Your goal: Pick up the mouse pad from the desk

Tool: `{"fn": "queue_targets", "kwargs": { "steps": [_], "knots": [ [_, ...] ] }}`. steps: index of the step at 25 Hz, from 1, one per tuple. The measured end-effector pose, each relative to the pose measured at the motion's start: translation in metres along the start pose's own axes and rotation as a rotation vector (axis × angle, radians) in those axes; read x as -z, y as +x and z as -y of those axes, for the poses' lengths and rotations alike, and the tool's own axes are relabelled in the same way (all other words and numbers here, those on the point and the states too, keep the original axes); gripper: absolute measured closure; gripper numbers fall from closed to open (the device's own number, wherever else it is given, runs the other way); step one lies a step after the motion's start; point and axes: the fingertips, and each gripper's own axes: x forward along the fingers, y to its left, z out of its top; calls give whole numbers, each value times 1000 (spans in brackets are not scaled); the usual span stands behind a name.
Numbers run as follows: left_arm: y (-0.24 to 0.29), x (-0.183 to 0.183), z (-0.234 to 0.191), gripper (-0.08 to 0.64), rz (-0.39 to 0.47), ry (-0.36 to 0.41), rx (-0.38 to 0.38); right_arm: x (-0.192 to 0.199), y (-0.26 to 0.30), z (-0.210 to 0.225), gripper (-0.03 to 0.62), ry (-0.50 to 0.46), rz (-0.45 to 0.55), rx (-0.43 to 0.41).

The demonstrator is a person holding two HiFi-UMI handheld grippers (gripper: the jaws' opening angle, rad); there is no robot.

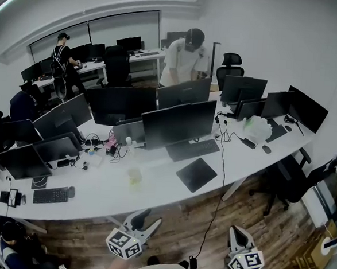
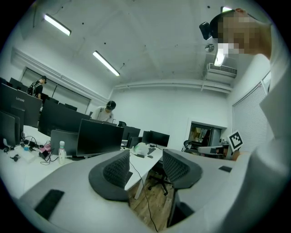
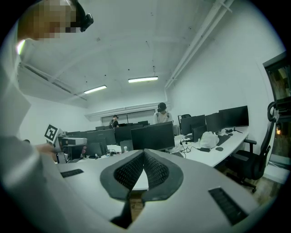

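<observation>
The left gripper point(image 2: 145, 160) points level, jaws apart and empty, while the right gripper point(image 3: 143, 154) has jaws pressed together.

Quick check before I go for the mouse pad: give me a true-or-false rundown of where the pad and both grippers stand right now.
1. The mouse pad lies flat on the desk. True.
2. The left gripper has its jaws shut. False: they stand apart, with nothing between them.
3. The right gripper has its jaws together and holds nothing. True.
4. The mouse pad lies on top of the keyboard. False: it lies on bare desk in front of the keyboard, apart from it.
5. One gripper already touches the mouse pad. False: in the head view both are short of the desk edge, over the wooden floor.
</observation>
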Motion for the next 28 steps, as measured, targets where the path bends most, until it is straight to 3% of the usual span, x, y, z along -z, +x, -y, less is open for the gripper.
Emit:
{"fn": "queue_targets", "kwargs": {
  "steps": [11,28],
  "knots": [
    [9,6,19,206,16,-9,-16,9,-3,23,581,9,-9,-33],
    [23,18,28,199,2,-19,-67,15,0,47,581,7,-38,-68]
  ]
}}
